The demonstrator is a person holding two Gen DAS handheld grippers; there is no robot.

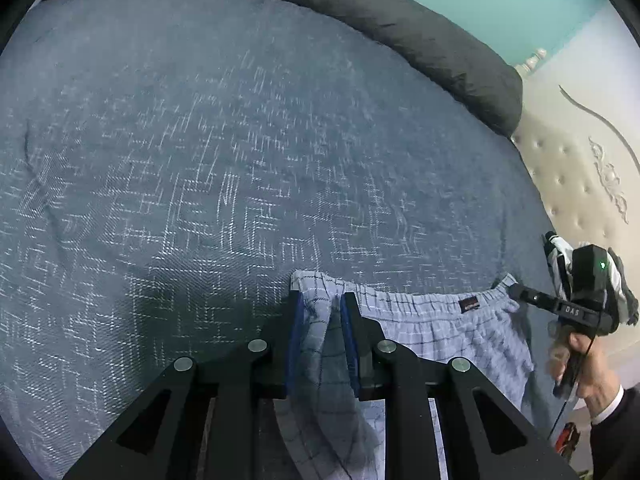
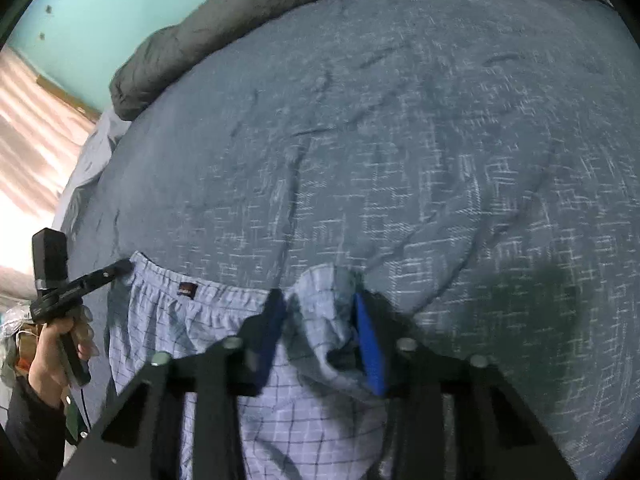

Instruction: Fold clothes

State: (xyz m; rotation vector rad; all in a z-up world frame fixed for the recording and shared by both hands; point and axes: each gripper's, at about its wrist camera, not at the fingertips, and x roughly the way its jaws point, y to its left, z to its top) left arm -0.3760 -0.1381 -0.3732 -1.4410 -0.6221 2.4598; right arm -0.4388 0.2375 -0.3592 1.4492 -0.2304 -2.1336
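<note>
Laying the checked boxer shorts point(image 1: 432, 320) flat on the blue patterned bedspread point(image 1: 200, 160) looks like the step in hand, and both views suggest the release is under way. From the left wrist view, the left gripper point(image 1: 322, 312) has its blue-padded jaws parted a little, with a gathered corner of the waistband standing loosely between them; the pads do not seem to press the cloth, so I read it as let go rather than held. The shorts lie near the bed's near edge, waistband stretched toward the cream tufted headboard point(image 1: 580, 184), a dark duvet point(image 1: 400, 28) rolled along the far edge. At that side a hand point(image 1: 580, 372) carries the right gripper point(image 1: 516, 291), its tip at the other waistband corner. From the right wrist view, the right gripper point(image 2: 320, 312) likewise stands slightly open around a bunched fold of the shorts point(image 2: 192, 320), and the left gripper point(image 2: 124, 267), held by the other hand point(image 2: 52, 360), touches the far waistband corner. To do this well, I would judge that both sides should open fully, lift straight clear so no pad drags the fabric, and leave the waistband taut and unwrinkled before any fold begins.
</note>
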